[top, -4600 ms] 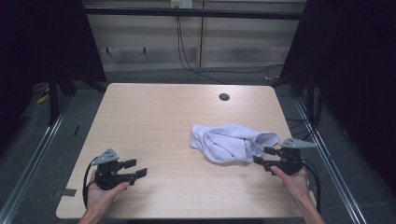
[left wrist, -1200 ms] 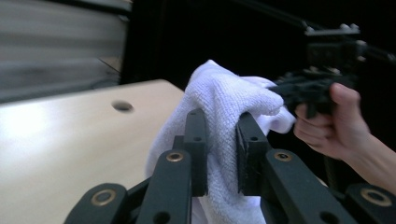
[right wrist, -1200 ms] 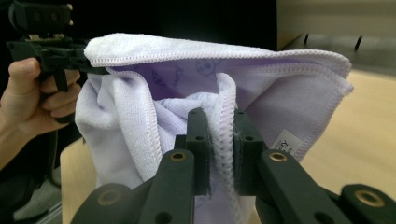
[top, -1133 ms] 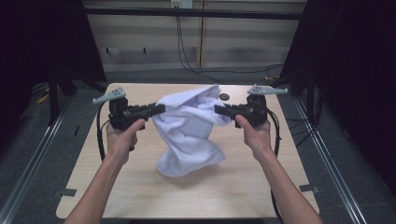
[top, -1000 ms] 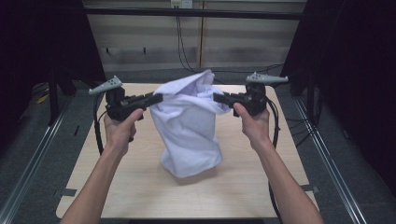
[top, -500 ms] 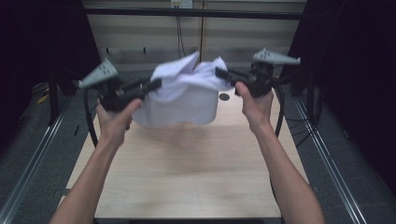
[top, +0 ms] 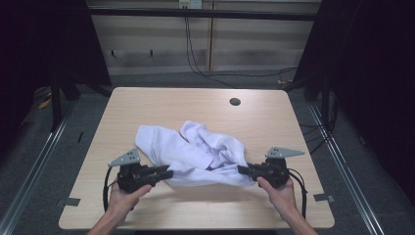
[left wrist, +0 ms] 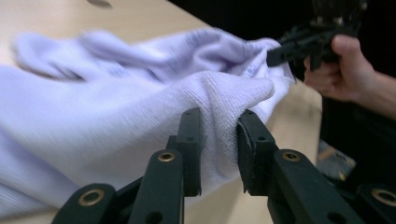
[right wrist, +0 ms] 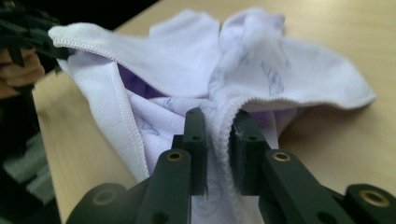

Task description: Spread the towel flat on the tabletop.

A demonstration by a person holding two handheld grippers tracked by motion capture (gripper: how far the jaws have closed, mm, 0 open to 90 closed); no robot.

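- High view: white cloth point(top: 192, 154) lies crumpled on the table point(top: 147, 105), near the middle, stretched between both grippers.
- Left gripper point(top: 165, 172) pinches its near-left edge, jaws just eased.
- Right gripper point(top: 243, 170) clamps the near-right edge, jaws just loosening.

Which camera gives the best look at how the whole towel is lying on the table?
The high view: the whole towel lies crumpled on the table, stretched between both grippers. The left gripper view and the right gripper view each give a close-up of one pinched edge.
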